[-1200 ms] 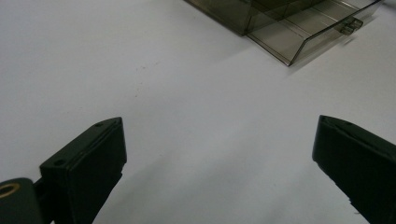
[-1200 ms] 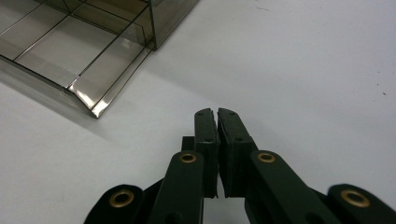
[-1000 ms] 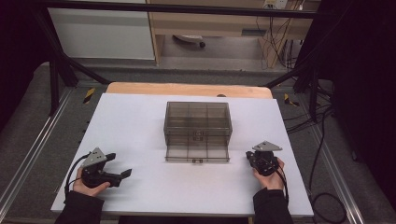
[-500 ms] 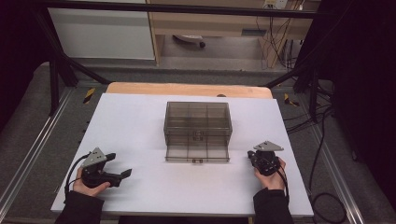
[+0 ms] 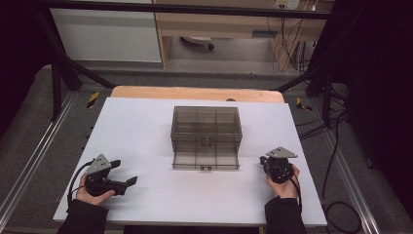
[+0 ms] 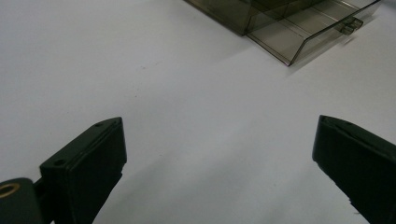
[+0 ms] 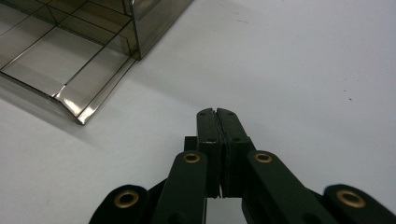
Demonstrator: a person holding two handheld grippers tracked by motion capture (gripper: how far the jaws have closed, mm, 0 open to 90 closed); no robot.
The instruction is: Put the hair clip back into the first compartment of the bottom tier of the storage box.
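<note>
— White desk (image 5: 146,126) under dark framing: where does the work stand?
— Bottom drawer (image 5: 205,159) of the smoky plastic drawer cabinet (image 5: 206,122) at mid-desk stands pulled out, apparently empty; shutting or filling it likely remains.
— Orientation?
— Cabinet's long axis runs across the desk; the drawer faces the person.
— Grippers?
— Left gripper (image 5: 127,181) gapes wide, empty; right gripper (image 5: 264,160) is closed on nothing. Both sit apart from it.

Both sleeves dark, nearly black. Left gripper (image 5: 127,182) black, a grey three-cornered plate on top, a black cable looping off its back. Right gripper (image 5: 264,161) black, same grey plate, cable along the wrist. Fingers (image 7: 208,135) matte black blocks; brass-ringed pivot holes on the linkage arms
</note>
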